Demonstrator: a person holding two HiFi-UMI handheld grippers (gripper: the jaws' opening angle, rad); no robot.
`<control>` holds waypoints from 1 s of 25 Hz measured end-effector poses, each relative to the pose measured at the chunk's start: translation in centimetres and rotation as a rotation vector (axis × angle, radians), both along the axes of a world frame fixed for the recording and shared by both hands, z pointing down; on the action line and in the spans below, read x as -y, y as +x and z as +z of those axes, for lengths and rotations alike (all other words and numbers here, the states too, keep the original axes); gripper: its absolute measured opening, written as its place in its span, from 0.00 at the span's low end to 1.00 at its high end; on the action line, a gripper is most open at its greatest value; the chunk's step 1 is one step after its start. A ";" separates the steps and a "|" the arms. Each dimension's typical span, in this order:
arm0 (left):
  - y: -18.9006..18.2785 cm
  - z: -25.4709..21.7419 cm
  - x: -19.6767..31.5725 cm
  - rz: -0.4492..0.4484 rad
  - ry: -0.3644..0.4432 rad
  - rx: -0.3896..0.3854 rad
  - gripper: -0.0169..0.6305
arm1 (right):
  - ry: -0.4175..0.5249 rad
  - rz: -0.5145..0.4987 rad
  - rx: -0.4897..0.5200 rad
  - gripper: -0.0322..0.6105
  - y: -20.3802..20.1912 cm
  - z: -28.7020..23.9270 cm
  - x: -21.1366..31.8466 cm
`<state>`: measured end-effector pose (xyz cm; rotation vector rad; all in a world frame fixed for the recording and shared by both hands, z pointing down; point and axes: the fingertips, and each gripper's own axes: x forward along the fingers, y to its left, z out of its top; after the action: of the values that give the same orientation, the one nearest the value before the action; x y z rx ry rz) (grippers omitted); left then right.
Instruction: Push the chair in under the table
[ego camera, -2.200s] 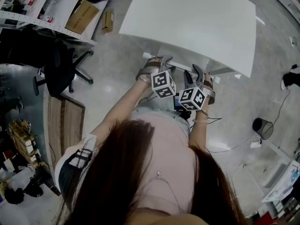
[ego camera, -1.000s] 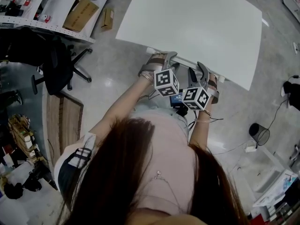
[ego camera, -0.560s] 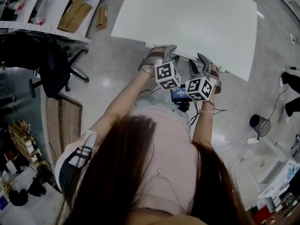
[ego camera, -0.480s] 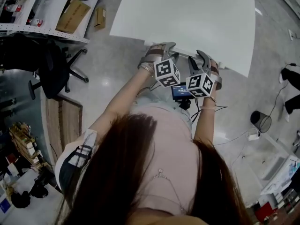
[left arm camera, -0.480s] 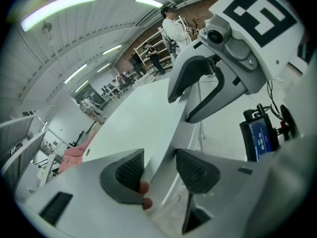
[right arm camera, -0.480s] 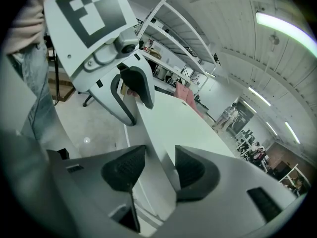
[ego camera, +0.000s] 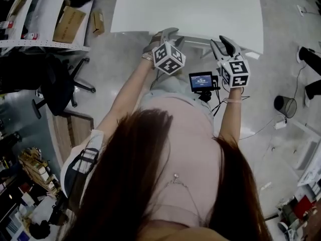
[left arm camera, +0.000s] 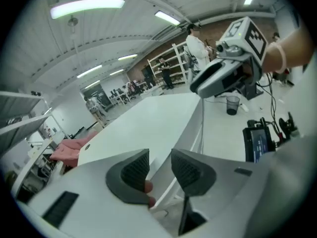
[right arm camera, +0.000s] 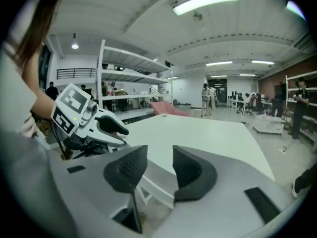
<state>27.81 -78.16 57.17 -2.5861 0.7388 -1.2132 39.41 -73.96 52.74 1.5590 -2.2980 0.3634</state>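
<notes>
Now that both tools have come up off the near edge of the bench, the push reads as done. A second ago they sat side by side right at that edge, on the white rail there. Now the left tool and the right tool sit higher, looking across the bench top, and are wider apart from each other — neither touches anything.

Jaws on both have just been closing a little but stand apart. Nothing is between either pair; only the bench edge, white frame and floor show through the gaps.

Chair: only a strip of white frame shows, tucked just beneath the near edge of the bench. The seat isn't visible at all — I take that as fully under, though some of that white frame could be the bench's own.

Judgement: task is essentially complete, and what's left is backing away. The one risk I see is the small screen and its cables at the person's waist snagging the rail on the way out.
</notes>
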 end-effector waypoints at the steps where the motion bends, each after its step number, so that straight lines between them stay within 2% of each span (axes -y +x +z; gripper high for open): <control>1: -0.4 -0.7 0.0 -0.037 0.004 -0.045 0.22 | 0.011 0.024 0.019 0.32 0.4 -0.5 -0.7; 2: -0.9 -1.6 -0.1 -0.075 0.004 -0.095 0.18 | 0.027 0.043 0.040 0.32 0.6 -1.0 -1.4; 6: -2.8 -5.2 -1.8 -0.198 -0.060 -0.318 0.13 | 0.060 0.082 0.100 0.29 0.1 -2.5 -4.4; 9: -4.8 -6.7 -4.5 -0.284 -0.159 -0.474 0.06 | 0.070 0.122 0.046 0.25 -0.8 -2.9 -6.7; 12: -6.7 -8.1 -7.5 -0.319 -0.217 -0.585 0.04 | 0.099 0.165 0.020 0.10 -1.9 -3.7 -9.0; 16: -9.2 -9.6 -12.3 -0.381 -0.314 -0.772 0.04 | 0.099 0.181 -0.019 0.08 -3.2 -4.0 -13.0; 19: -11.8 -10.3 -16.8 -0.431 -0.459 -0.974 0.04 | 0.099 0.194 -0.064 0.08 -4.7 -4.1 -16.5; 22: -14.7 -8.8 -21.8 -0.502 -0.699 -1.190 0.04 | 0.089 0.216 -0.092 0.08 -6.0 -3.3 -20.2; 24: -16.6 -7.3 -25.2 -0.542 -0.821 -1.269 0.04 | 0.077 0.232 -0.097 0.08 -6.7 -2.4 -22.5; 25: -17.9 -6.5 -26.7 -0.563 -0.844 -1.271 0.04 | 0.071 0.238 -0.096 0.08 -7.2 -1.9 -23.5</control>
<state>9.92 -51.49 50.70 -3.9324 1.4182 0.4692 32.21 -50.46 50.88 1.8494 -2.0794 0.2612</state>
